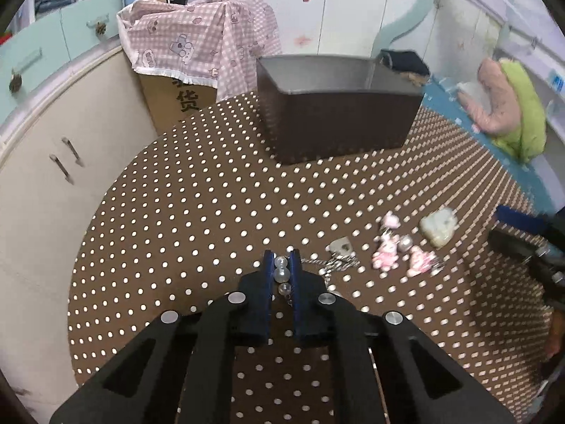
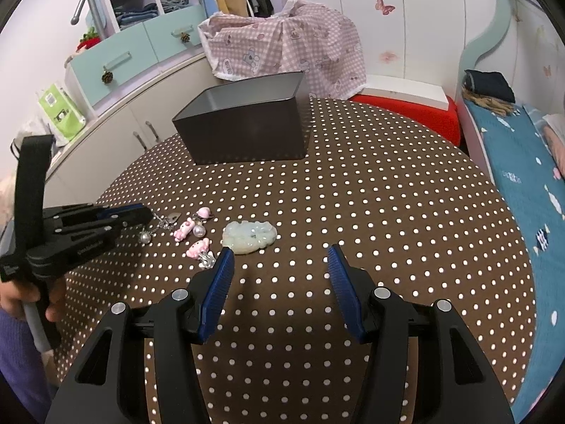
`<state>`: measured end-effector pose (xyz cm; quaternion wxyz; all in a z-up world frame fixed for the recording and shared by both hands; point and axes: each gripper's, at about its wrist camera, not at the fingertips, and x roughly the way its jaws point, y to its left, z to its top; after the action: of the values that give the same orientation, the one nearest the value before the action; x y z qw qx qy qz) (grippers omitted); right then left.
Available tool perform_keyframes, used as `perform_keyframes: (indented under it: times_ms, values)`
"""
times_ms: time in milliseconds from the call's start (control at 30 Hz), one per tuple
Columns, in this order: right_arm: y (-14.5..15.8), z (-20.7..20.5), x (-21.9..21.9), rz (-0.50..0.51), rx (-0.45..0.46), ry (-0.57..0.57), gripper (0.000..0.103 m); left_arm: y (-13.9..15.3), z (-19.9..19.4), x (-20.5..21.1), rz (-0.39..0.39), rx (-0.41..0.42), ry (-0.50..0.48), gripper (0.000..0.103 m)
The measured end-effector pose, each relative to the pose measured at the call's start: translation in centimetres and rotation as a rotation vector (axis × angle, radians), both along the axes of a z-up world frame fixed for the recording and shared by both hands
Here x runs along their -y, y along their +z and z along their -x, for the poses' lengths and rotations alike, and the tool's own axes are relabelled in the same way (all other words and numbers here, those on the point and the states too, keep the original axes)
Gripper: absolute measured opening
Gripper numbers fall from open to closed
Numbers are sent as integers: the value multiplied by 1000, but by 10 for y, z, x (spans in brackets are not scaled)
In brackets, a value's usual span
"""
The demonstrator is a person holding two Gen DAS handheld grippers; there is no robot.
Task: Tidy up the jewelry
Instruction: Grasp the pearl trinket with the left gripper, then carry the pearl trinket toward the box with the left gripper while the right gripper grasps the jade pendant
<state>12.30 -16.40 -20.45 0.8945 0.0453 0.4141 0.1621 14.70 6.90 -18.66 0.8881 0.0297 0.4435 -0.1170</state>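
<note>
Your left gripper (image 1: 282, 265) sits low in the centre of the left wrist view, its blue-padded fingers (image 1: 269, 275) pressed together on a short string of clear round glass beads (image 1: 281, 272) — three beads show in the narrow slit between the pads, and a thin silver chain (image 1: 330, 265) trails away from them to the right across the brown tablecloth with white polka dots (image 1: 197, 212). In the right wrist view that same gripper comes in from the left edge, held by your hand (image 2: 21, 296) at the lower left, with a pearl-like bead (image 2: 145, 237) hanging just beneath its tip. Your right gripper (image 2: 280, 258) stands low in the middle of its own view with its blue pads (image 2: 219, 293) spread well apart and nothing between them, only dotted cloth showing in the gap. Just beyond its left pad lies the pale green carved jade pendant (image 2: 249, 236), flat on the cloth. To the left of the pendant sit the small pink cartoon-figure charms (image 2: 192, 235) with a round pearl among them, close together, and a small silver heart-shaped piece (image 2: 173, 217) near the chain. The dark brown open rectangular box (image 2: 243, 120) stands upright toward the upper middle of the frame, well apart from the jewelry — its inside looks grey. Behind it a pink checked cloth (image 2: 282, 39) drapes over something at the table's far edge.
</note>
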Motion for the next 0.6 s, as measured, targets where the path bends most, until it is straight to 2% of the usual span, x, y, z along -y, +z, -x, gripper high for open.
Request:
perform_keyframes:
  times_ms: [233, 467, 600]
  values:
    - [3, 0, -1, 5, 1, -3, 54, 50, 12, -7, 161, 81, -56, 7]
    - [3, -4, -8, 25, -6, 9, 54, 80, 15, -4, 260, 121, -75, 7]
    - [-1, -12, -15, 52, -19, 21, 54, 90, 15, -5, 278, 135, -68, 7]
